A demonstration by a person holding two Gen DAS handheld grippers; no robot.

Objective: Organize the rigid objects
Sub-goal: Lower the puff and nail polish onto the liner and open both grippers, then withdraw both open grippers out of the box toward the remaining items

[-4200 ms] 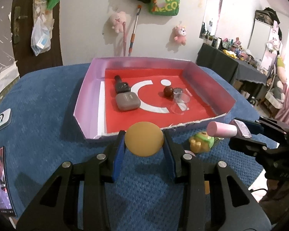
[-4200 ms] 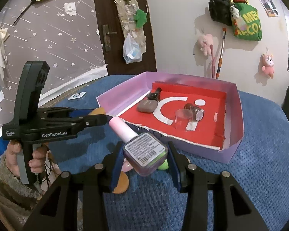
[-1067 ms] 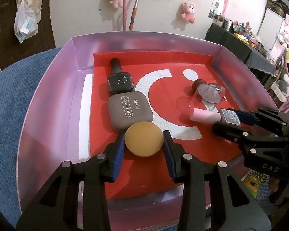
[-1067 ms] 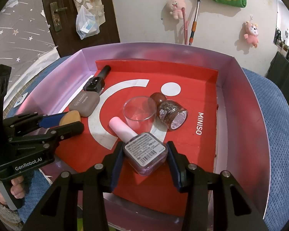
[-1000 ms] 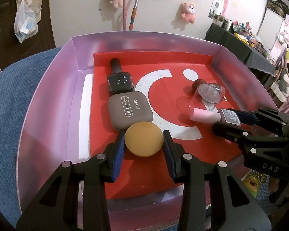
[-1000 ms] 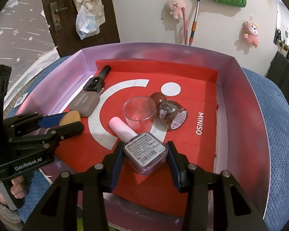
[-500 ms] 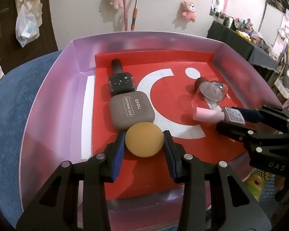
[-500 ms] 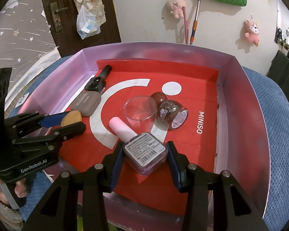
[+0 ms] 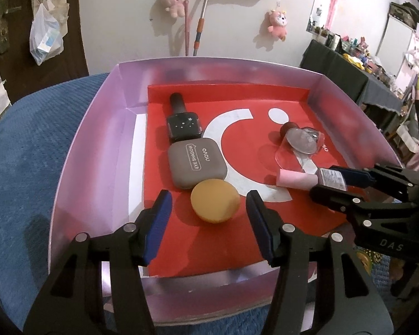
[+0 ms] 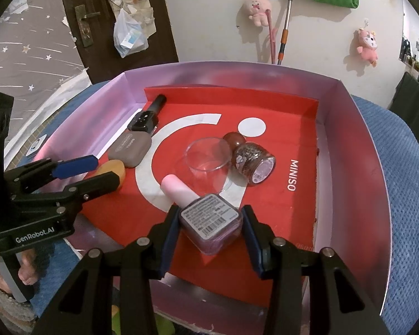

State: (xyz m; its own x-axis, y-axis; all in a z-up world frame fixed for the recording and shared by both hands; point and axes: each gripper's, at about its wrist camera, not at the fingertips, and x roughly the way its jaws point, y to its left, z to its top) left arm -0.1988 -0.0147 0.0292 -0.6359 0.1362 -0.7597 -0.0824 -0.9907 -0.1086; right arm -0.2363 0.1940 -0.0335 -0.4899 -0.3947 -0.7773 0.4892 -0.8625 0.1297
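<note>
L gripper point(image 9: 208, 209): jaws opening, pads clear of the orange puff point(image 9: 215, 205); I let it go flat on the tray point(image 9: 97, 128) floor, touching the eyeshadow case point(image 9: 197, 162) so makeup sits grouped.
R gripper point(image 10: 211, 226): clamped on pink polish bottle point(image 10: 206, 215), held low over tray nr clear cup point(image 10: 206, 159), ready to lay down.

- Tray point(image 9: 103, 150): one.
- Nail polish bottles: three: black point(image 9: 183, 122), pink-capped point(image 10: 206, 215), brown glitter point(image 10: 251, 159).
- Eyeshadow case point(image 9: 197, 163): one.
- Sponge point(image 9: 215, 201): one.
- Clear cup point(image 10: 206, 159): one.
- Wall plush toys: two, point(image 9: 174, 0) and point(image 9: 278, 25).
</note>
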